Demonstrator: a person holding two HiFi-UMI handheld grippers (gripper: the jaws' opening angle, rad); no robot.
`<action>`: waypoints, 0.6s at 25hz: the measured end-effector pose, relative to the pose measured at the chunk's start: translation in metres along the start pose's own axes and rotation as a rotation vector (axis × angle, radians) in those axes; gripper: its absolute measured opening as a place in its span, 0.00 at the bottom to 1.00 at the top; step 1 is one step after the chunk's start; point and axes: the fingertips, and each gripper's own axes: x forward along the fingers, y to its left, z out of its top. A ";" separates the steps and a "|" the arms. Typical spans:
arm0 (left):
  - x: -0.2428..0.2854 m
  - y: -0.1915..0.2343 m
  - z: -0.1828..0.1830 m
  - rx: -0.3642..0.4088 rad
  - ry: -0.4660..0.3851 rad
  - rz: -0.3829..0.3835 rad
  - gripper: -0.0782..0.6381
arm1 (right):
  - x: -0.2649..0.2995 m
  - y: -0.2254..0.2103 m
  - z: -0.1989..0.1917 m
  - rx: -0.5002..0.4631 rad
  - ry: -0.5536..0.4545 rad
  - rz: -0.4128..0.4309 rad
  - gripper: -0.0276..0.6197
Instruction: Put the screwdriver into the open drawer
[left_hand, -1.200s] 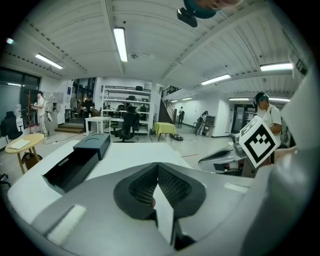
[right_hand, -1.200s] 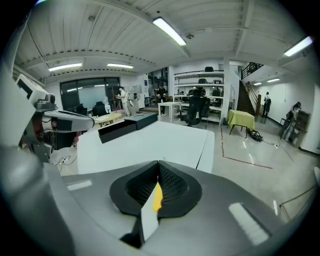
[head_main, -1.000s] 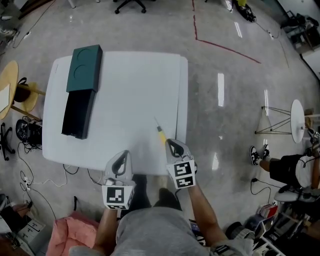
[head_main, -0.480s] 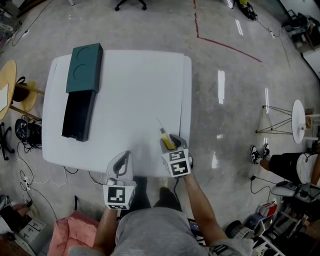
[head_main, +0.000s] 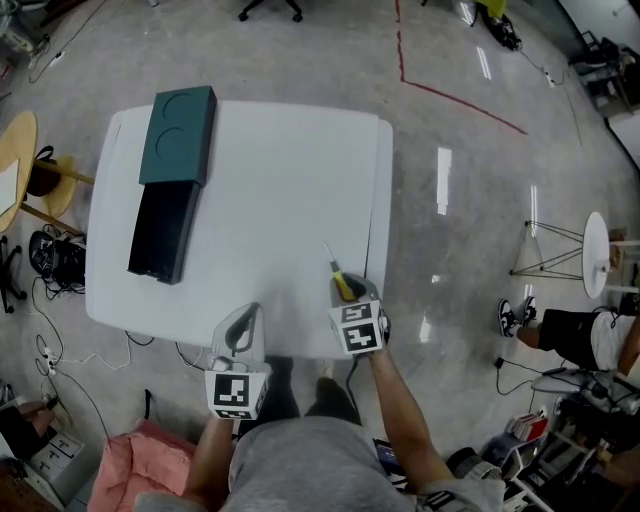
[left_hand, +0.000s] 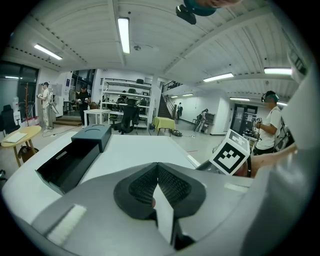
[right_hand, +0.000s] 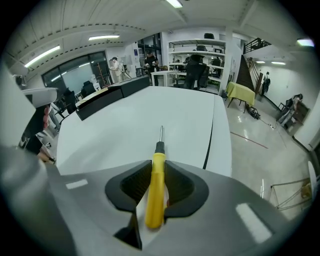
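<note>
A screwdriver with a yellow handle lies near the front right edge of the white table, its tip pointing away from me. My right gripper has just been closing, and its pads now press on the yellow handle on both sides. The dark teal cabinet sits at the table's far left, its black drawer pulled open toward me and empty inside. At the front edge my left gripper is shut with nothing in it.
A round wooden stool and cables lie left of the table. Pink cloth is on the floor at my lower left. On the right are a white stand and a seated person.
My right gripper came down and forward over the screwdriver, opened wide, then closed round its yellow handle. The left gripper and the drawer stayed put.
</note>
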 end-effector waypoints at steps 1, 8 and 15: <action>0.000 0.001 0.000 -0.001 -0.001 0.000 0.12 | 0.000 0.000 0.000 -0.002 0.002 0.001 0.17; -0.004 0.008 0.006 -0.002 -0.017 0.005 0.12 | -0.008 0.005 0.004 0.000 -0.021 0.013 0.17; -0.007 0.015 0.018 0.010 -0.045 -0.005 0.12 | -0.044 0.015 0.037 -0.009 -0.125 0.003 0.17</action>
